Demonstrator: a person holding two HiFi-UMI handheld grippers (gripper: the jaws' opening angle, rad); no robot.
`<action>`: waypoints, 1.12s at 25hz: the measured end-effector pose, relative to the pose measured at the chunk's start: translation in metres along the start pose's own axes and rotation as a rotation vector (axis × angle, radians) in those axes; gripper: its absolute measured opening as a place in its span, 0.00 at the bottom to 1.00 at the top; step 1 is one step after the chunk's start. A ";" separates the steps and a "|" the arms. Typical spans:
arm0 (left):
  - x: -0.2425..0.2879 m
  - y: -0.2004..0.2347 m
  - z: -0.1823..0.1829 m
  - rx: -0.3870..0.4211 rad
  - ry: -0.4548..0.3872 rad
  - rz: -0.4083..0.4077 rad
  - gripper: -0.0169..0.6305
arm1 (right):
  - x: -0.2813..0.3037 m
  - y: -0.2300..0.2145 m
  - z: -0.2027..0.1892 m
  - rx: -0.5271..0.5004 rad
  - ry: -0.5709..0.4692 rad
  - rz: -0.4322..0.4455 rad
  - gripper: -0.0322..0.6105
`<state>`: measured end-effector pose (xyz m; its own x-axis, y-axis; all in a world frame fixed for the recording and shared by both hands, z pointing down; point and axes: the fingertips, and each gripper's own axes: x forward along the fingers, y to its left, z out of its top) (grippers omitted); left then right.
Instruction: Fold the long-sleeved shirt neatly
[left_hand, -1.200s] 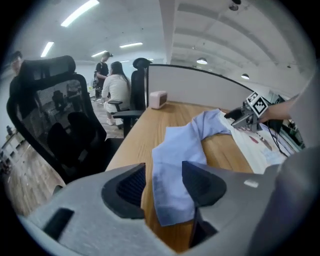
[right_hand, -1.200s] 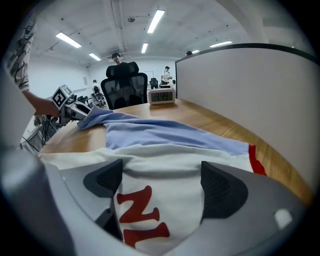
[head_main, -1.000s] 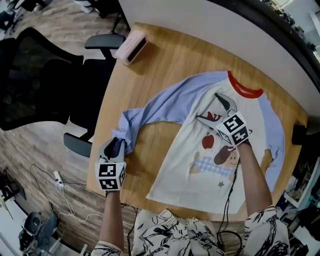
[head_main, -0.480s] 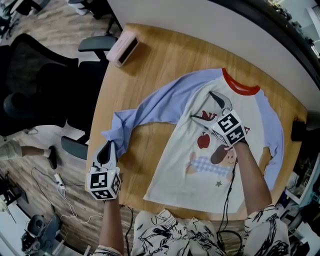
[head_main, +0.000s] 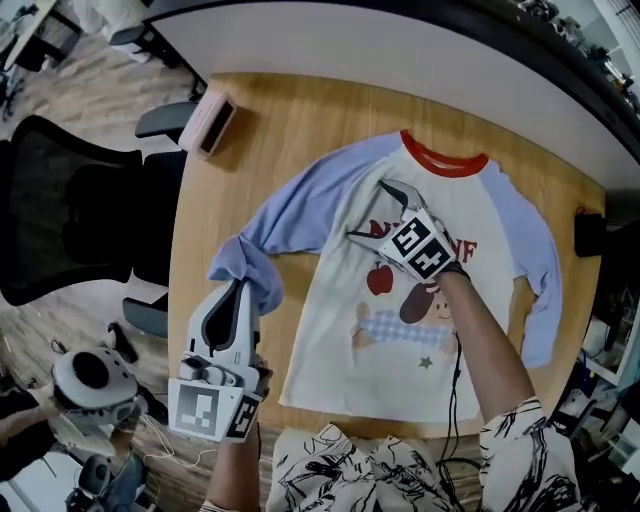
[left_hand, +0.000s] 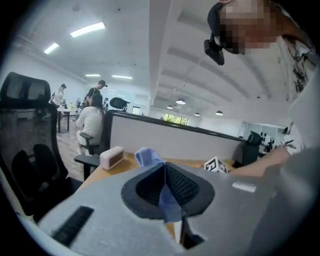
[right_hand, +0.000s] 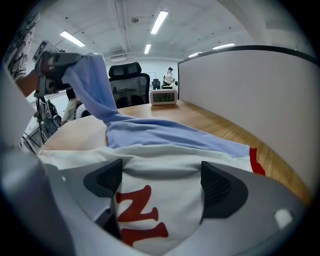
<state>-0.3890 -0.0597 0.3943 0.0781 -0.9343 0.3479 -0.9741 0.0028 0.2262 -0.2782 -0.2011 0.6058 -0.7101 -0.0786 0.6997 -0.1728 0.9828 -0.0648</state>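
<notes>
The left gripper (head_main: 240, 288) has risen from the wooden table (head_main: 290, 120) since a second ago, hoisting the blue sleeve (head_main: 300, 205) of the long-sleeved shirt (head_main: 330, 335), its fingers clamped tight on the cuff (left_hand: 165, 197). The right gripper (head_main: 370, 212) has not moved: fingers spread wide, pressed on the shirt's chest, red lettering (right_hand: 140, 215) between them.

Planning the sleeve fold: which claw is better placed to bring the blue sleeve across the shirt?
Left. The left claw is shut on the sleeve end, raised off the table; the right claw sits open over the shirt, gripping nothing.
</notes>
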 end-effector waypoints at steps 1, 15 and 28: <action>0.005 -0.015 0.010 0.009 -0.020 -0.032 0.06 | 0.000 0.000 0.000 0.001 0.000 -0.001 0.81; 0.034 -0.216 0.087 0.124 -0.164 -0.550 0.06 | -0.007 0.002 0.005 -0.061 -0.045 -0.017 0.81; 0.045 -0.293 0.069 0.122 -0.101 -0.710 0.06 | -0.079 -0.020 -0.030 -0.135 -0.039 -0.055 0.81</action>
<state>-0.1151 -0.1269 0.2809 0.6862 -0.7243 0.0674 -0.7127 -0.6509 0.2614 -0.1984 -0.2098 0.5728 -0.7284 -0.1363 0.6715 -0.1202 0.9902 0.0707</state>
